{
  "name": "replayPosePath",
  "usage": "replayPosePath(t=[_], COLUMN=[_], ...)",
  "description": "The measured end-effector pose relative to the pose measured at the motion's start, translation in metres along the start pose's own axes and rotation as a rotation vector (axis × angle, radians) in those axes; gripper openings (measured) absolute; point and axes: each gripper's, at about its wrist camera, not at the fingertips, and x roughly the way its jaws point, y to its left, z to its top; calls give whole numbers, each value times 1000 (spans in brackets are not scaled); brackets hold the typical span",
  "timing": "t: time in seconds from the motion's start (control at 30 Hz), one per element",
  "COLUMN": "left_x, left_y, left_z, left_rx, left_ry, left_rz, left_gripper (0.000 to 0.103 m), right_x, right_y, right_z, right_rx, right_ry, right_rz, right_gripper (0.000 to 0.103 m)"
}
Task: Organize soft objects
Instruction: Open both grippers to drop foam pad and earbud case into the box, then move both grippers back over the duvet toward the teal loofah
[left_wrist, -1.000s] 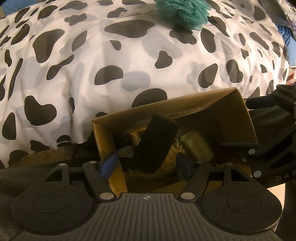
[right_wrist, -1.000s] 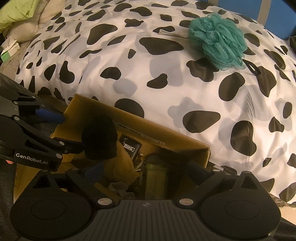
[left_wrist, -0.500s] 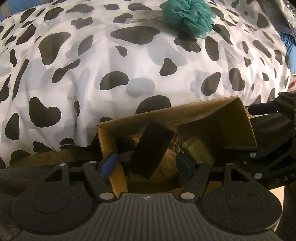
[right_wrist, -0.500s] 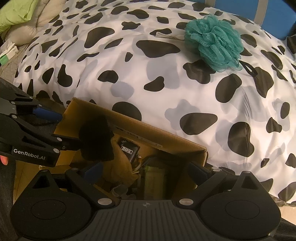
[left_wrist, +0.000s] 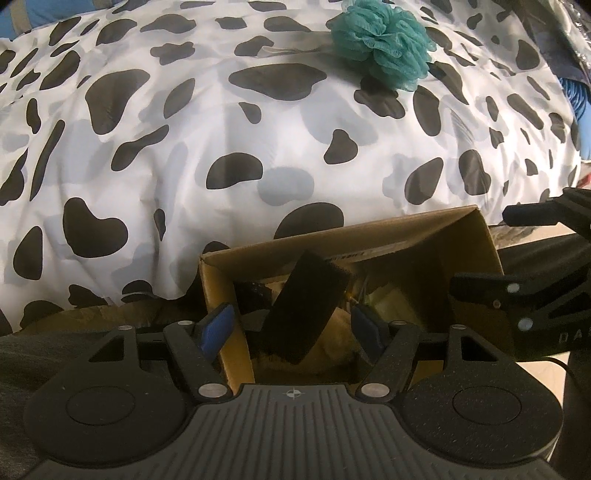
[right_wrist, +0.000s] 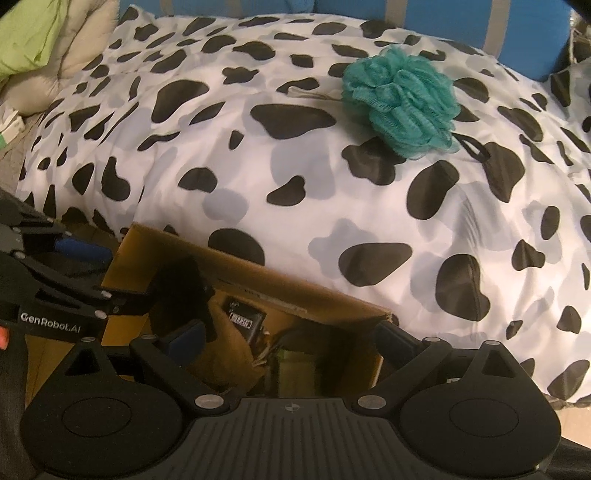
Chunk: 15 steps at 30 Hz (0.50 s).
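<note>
down low, both hand-held grippers, left (left_wrist: 291, 326) and right (right_wrist: 286, 338), hang released over the box (left_wrist: 465, 236); a loofah (right_wrist: 400, 101) rests on the bed (right_wrist: 369, 192).

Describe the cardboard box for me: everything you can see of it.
The box is brown corrugated cardboard, open at the top, sitting against the near edge of the cow-print duvet. Inside, a black sponge block leans tilted over yellowish soft stuff; a small black labelled item and something greenish lie deeper, dim. Both grippers hang over the opening, jaws apart. The left gripper straddles the box's left wall.
</note>
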Motion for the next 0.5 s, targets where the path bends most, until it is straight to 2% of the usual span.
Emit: replayPosePath(t=[0.13, 0.5], left_x=[-2, -14], left_y=[0, 1], left_z=[0, 3], left_rx=[-4, -17], left_ry=[-17, -126], left_rz=[-1, 10], left_gripper=[69, 69], right_x=[-3, -12], right_y=[-5, -23], right_z=[2, 7], right_rx=[27, 110], right_ry=[-26, -107], right_rz=[-21, -74], right_gripper=[98, 99])
